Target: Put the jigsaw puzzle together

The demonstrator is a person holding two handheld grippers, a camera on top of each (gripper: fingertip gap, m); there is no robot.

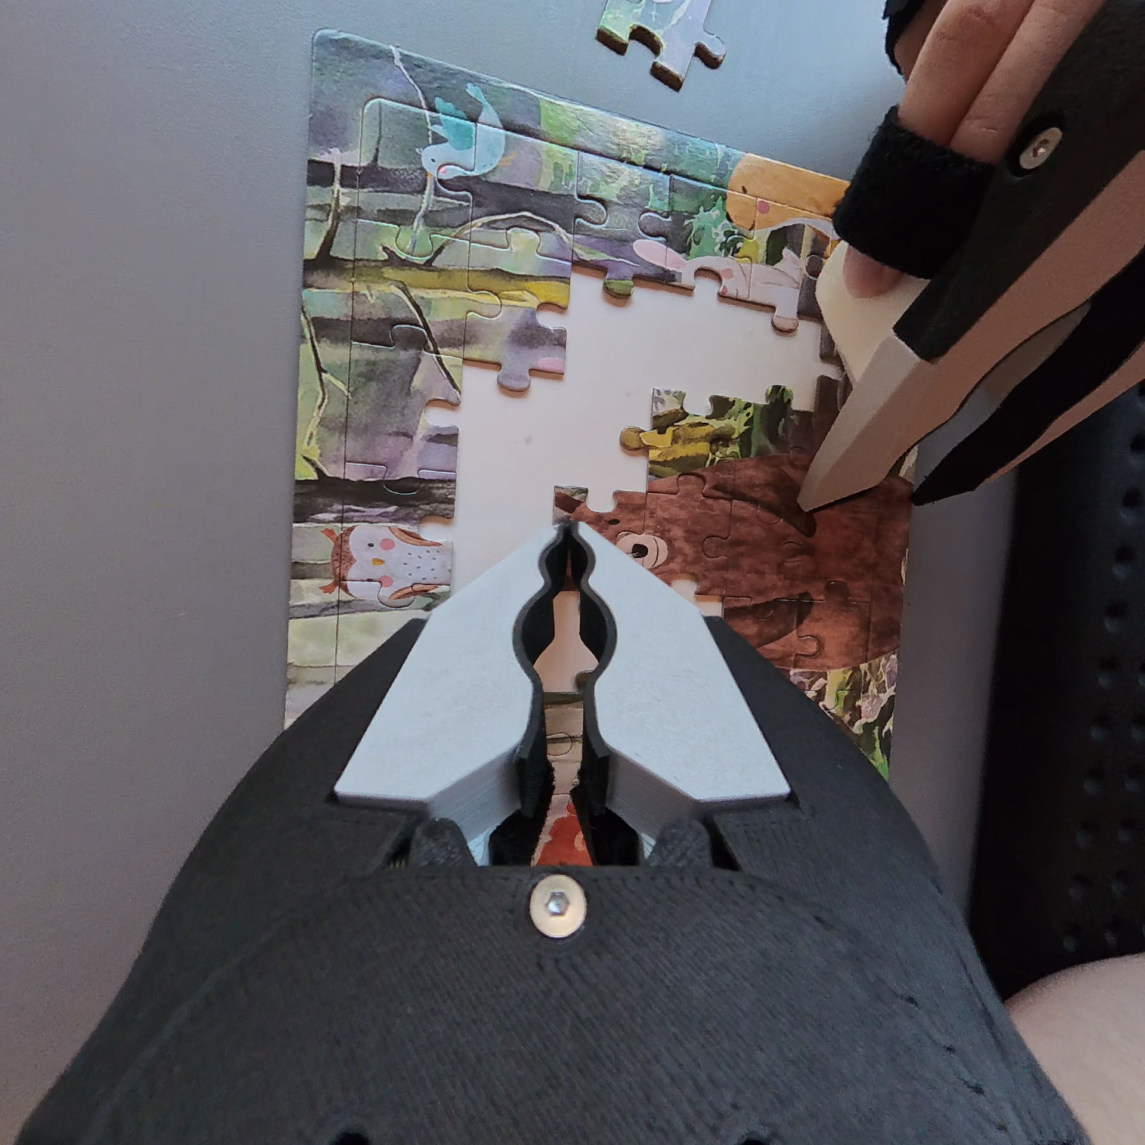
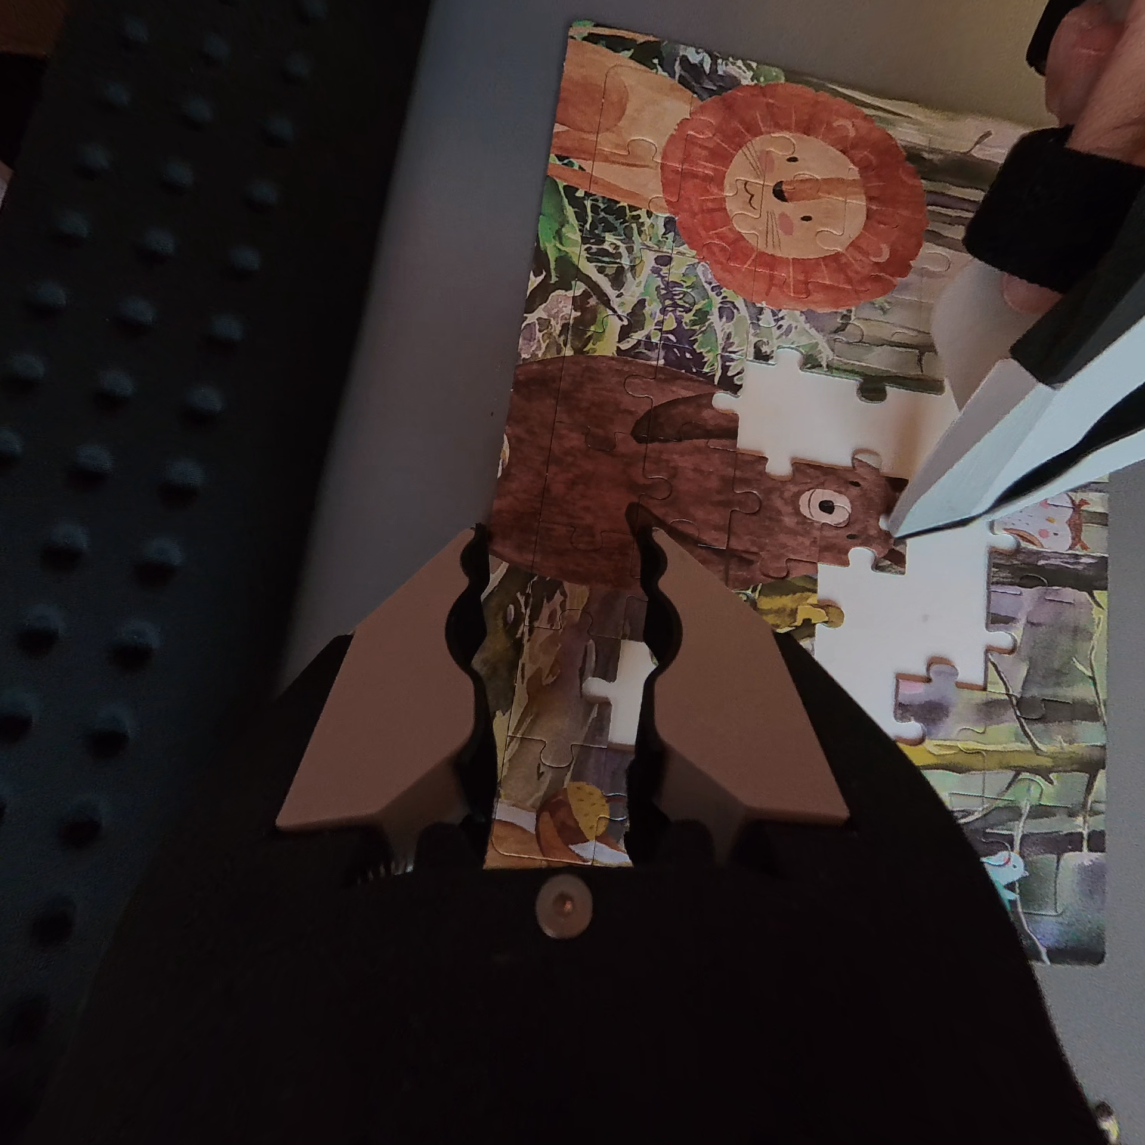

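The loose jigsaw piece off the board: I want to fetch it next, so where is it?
In the left wrist view, the loose green-and-lilac jigsaw piece lies on the grey table just beyond the puzzle board's far edge, at the picture's top.

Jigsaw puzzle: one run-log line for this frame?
jigsaw puzzle: partly assembled, gaps remain | left hand-held gripper: shut | right hand-held gripper: open | loose piece: beyond board

My puzzle (image 1: 434, 347) shows painted green, grey and purple woods, a brown bear (image 2: 619, 471), an orange-maned lion (image 2: 787, 192) and a blue bird (image 1: 461, 145), over a white tray (image 1: 545, 434). My left tongs (image 1: 567, 526) are black with silver-grey fingers; the mat (image 2: 155, 372) is black and studded.
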